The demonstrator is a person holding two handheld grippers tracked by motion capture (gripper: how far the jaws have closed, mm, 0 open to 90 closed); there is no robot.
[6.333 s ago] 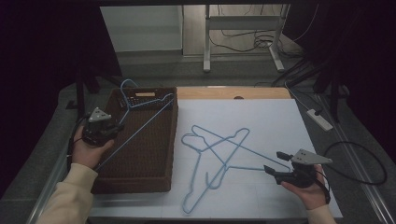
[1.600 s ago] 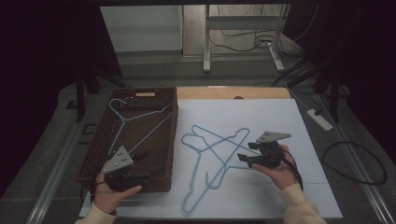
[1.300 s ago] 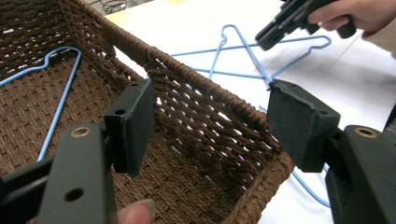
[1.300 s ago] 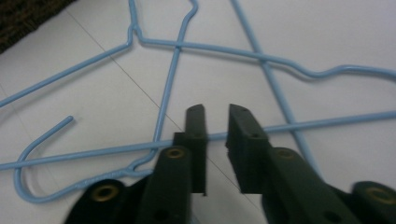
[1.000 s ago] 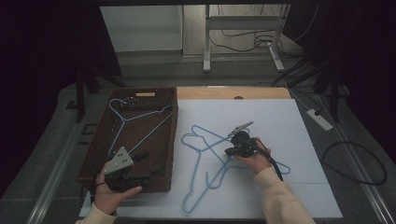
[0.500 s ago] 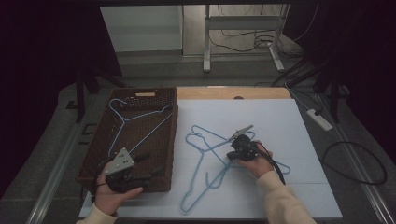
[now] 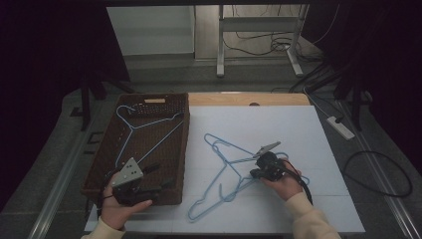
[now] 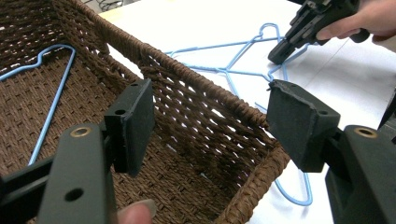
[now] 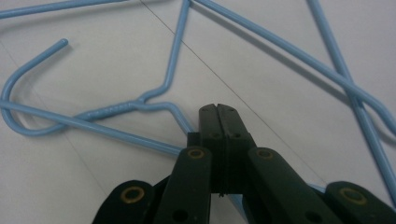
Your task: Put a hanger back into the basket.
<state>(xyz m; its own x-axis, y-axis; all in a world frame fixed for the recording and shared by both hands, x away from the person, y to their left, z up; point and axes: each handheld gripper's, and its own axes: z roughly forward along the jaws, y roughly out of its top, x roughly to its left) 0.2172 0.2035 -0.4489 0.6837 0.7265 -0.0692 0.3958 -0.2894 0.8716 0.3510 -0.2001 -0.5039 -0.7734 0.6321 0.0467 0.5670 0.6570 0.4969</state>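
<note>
Gripping the wire of one blue hanger [image 7: 234,172], your right gripper [image 7: 260,169] has its jaws pressed together on the shoulder wire close to the twisted neck, on the white sheet [image 7: 298,129]. A second hanger [image 7: 249,152] lies crossed with it, so lift slowly and keep the wire level, judging that the two may snag where they overlap. Carry the held hanger toward the wicker basket [image 7: 185,129], where another hanger [image 7: 144,132] already lies flat. Your left gripper [image 7: 133,181] waits at the basket's near wall with its jaws apart and nothing between them; keep it clear of the incoming wire.

Consult the right gripper view for the grip: it shows the closed jaws meeting the wire beside the hook [image 9: 18,107], a detail too small in the high view. Consult the left gripper view for the basket's woven wall [image 8: 205,116] close up, with the right gripper beyond it.
</note>
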